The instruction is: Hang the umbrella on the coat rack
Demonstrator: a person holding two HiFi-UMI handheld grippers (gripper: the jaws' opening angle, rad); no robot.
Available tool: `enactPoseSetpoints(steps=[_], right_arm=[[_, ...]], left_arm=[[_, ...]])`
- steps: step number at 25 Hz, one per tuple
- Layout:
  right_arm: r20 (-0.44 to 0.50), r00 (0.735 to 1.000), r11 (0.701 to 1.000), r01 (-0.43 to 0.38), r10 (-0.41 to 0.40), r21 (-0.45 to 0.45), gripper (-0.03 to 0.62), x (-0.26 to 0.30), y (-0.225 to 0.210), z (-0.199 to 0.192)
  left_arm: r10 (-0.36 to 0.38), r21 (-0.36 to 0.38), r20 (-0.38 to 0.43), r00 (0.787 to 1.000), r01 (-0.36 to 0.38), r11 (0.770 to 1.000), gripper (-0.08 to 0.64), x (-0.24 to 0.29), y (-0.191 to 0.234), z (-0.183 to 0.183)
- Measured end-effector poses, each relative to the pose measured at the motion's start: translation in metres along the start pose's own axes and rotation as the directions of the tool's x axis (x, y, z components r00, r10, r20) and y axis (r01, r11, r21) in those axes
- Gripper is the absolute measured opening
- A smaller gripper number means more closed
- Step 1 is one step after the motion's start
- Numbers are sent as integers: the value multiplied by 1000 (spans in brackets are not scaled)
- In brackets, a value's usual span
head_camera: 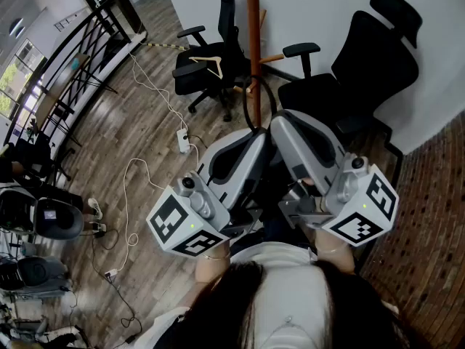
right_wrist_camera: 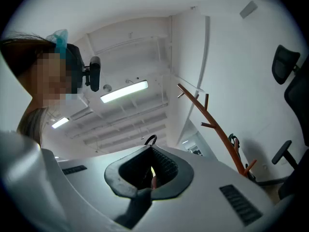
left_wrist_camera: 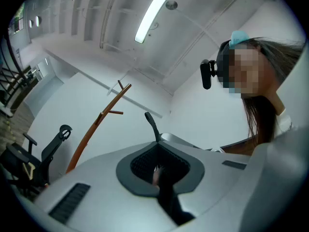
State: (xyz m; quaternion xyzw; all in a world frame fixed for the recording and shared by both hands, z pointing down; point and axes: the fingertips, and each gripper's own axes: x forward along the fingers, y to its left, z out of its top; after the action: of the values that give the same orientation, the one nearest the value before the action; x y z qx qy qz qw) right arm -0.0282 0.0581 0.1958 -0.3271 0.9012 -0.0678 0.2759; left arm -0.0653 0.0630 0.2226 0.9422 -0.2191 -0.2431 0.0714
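Indoors on a wood-plank floor [head_camera: 123,137], facing a white wall [head_camera: 327,6]. Holds the left gripper [head_camera: 256,138] and the right gripper [head_camera: 282,122] side by side, nearly touching, tips pointing toward the coat rack [head_camera: 254,42], marker cubes [head_camera: 182,227] nearest the body.

Seen along its own jaws, has the left gripper [left_wrist_camera: 157,170] pressed on the umbrella [left_wrist_camera: 169,208], a dark, soft-looking band running between the ribbed black pads [left_wrist_camera: 142,165]. Likewise the right gripper [right_wrist_camera: 149,175], clamped on the same dark thing. Pokes a thin black loop [left_wrist_camera: 151,126] of the umbrella out past the jaw tips, close by the rack's pole; cannot tell whether touching.

Smooth grey shells on both grippers, black-and-white square markers on the cubes. Slim, round, reddish-wood pole for the rack, with short pegs angled upward.

Crowded at its foot by two black office chairs: one [head_camera: 218,57] at left with a pale wooden hanger [head_camera: 211,65] lying on it, one [head_camera: 370,71] at right, high-backed, against the wall. Trailing over the floor at left, a white cable [head_camera: 138,173] and a power strip [head_camera: 183,140].
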Motion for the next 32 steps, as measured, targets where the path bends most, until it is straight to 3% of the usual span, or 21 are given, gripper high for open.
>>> enactPoseSetpoints(steps=[10,17,23,32], right_arm=[[11,1000,1000,-8,8,20,37,2,-23,9],[21,1000,1000,-18,17,20,37,2,5,10],[24,999,999,-25,24,37,37,25,-43,14],[28,999,999,-26,25,43,37,41,-67,18]], left_arm=[[-1,1,-7,1000,1,1000,9,21,11,-6],[-11,8,-2,1000,11,1000,9,3,-5,9],[5,13,-5,1000,-5,1000,9,36,36,3],[8,15,-4,1000,-8,1000,9,54,59,5]])
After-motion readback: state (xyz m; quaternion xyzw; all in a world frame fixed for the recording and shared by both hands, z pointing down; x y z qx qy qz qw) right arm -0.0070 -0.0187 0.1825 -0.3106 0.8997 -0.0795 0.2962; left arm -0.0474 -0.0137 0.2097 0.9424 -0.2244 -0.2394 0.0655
